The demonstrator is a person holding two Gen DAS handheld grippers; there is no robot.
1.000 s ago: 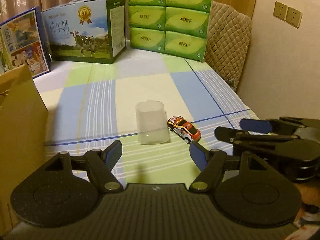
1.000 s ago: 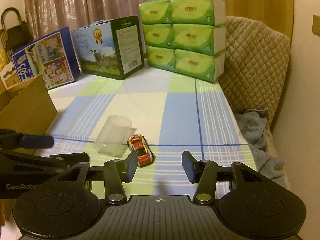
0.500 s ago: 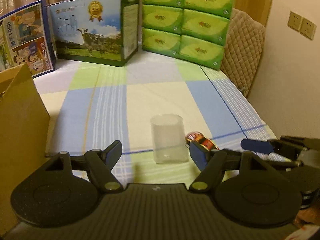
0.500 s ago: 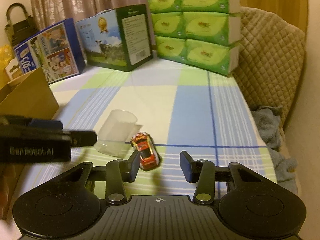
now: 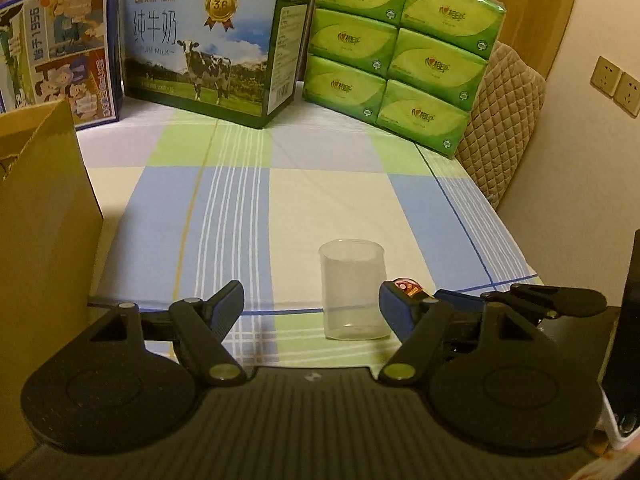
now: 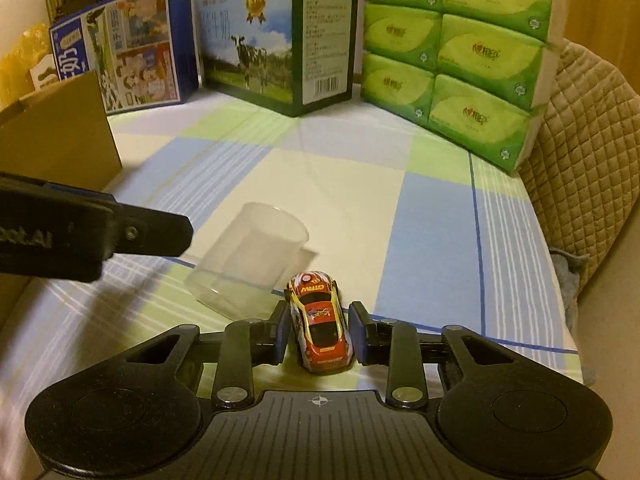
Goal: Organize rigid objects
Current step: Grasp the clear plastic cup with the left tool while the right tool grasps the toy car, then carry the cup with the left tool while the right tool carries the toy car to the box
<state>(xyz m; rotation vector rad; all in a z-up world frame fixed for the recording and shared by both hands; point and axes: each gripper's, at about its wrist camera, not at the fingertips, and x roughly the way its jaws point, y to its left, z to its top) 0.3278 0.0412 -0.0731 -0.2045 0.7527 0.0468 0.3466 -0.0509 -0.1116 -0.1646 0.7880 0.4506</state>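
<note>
Left gripper (image 5: 311, 306) held about half open and empty, jaws not yet around the clear plastic cup (image 5: 353, 290), which stands upright just ahead and toward the right-hand finger; best shifted to centre the cup between the pads before any squeeze, then pinched gently, since a thin-walled cup probably flexes and slips. Just right of the cup, toy race car (image 6: 320, 316) flat on its wheels, nose pointing away, sitting between the jaws of the right gripper (image 6: 319, 332). Jaws closed down to the car's width, pads at or all but against its flanks; worth keeping square to the sides and clamping on the body rather than the wheels, so nothing rolls out on the lift. Underneath, a tabletop under a checked cloth (image 5: 320, 196) of blue, green and cream, smooth and level. At far left, an open cardboard box (image 5: 40, 216), likely the drop-off. Along the back, a blue carton (image 5: 60, 48), a milk carton with a cow (image 5: 200, 48), stacked green tissue packs (image 5: 400, 52); to the right, a quilted chair back (image 5: 504, 120) and wall sockets (image 5: 618, 85).
</note>
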